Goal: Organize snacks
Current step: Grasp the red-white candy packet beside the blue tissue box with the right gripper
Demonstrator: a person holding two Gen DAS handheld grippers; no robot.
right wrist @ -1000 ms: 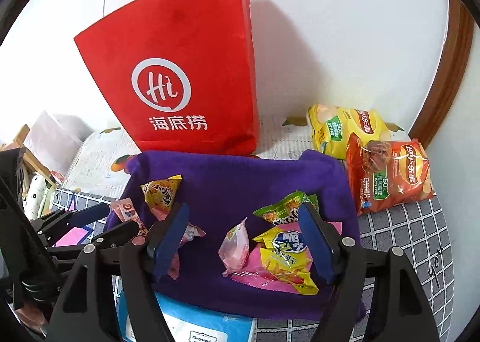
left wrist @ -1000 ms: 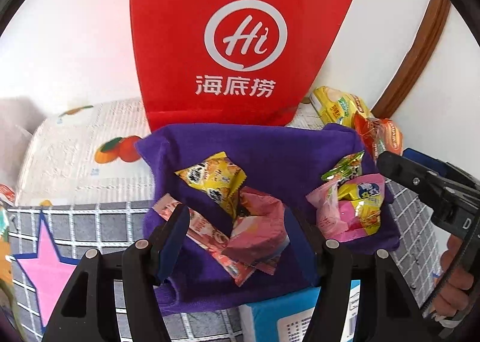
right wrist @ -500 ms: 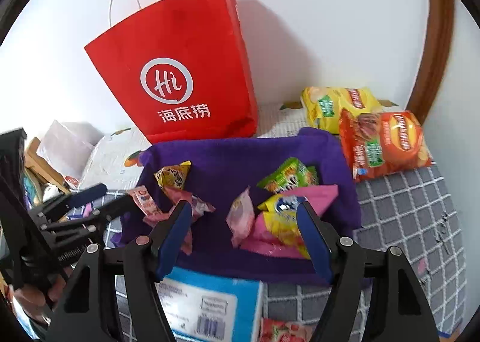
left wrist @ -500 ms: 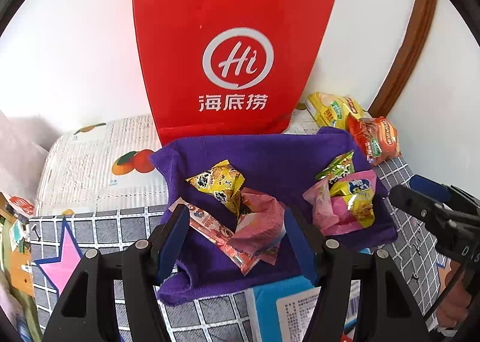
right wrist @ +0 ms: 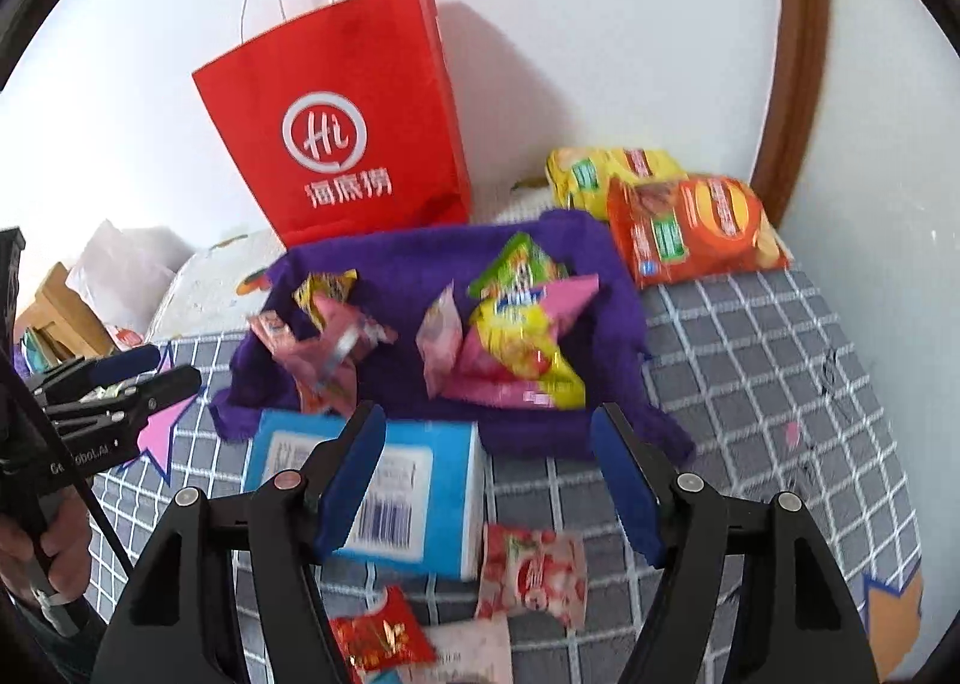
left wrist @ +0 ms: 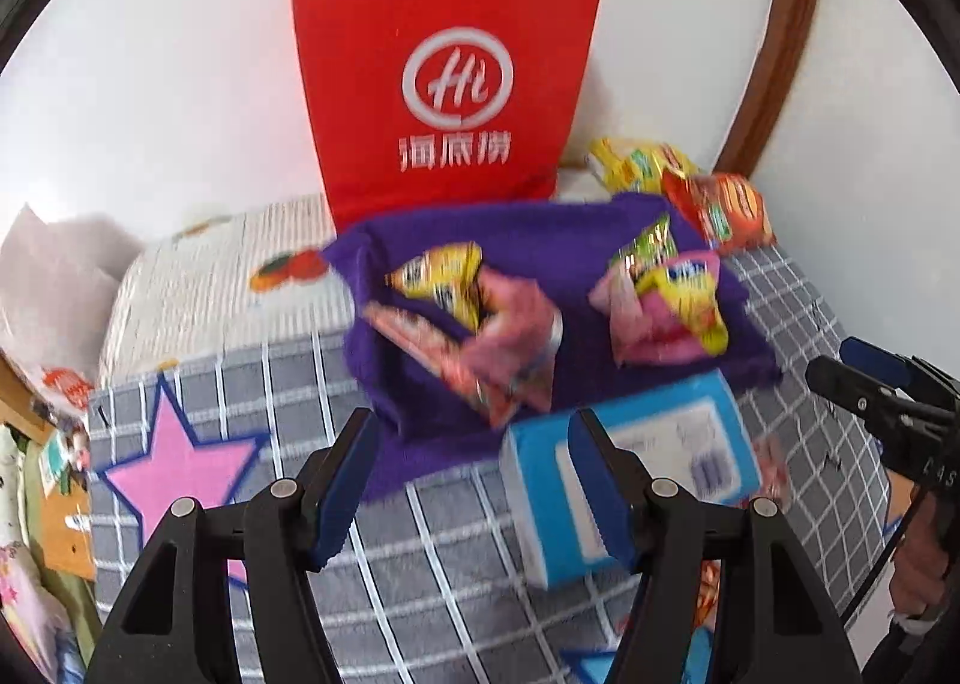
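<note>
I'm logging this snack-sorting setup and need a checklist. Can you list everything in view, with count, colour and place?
paper bag: one, red with white logo, upright against the wall behind the cloth
cloth: one, purple, spread on the checked cover
small snack packets: two piles on the cloth, left pile pink and yellow, right pile pink, yellow and green; exact count unclear
crisp bags: two, yellow and orange, by the wall right of the cloth
box: one, blue with white label, in front of the cloth
loose packets: pink-and-white and red, in front of the box
checked cover: one, grey with white lines
left gripper: black, blue pads, open, empty
right gripper: black, blue pads, open, empty
</note>
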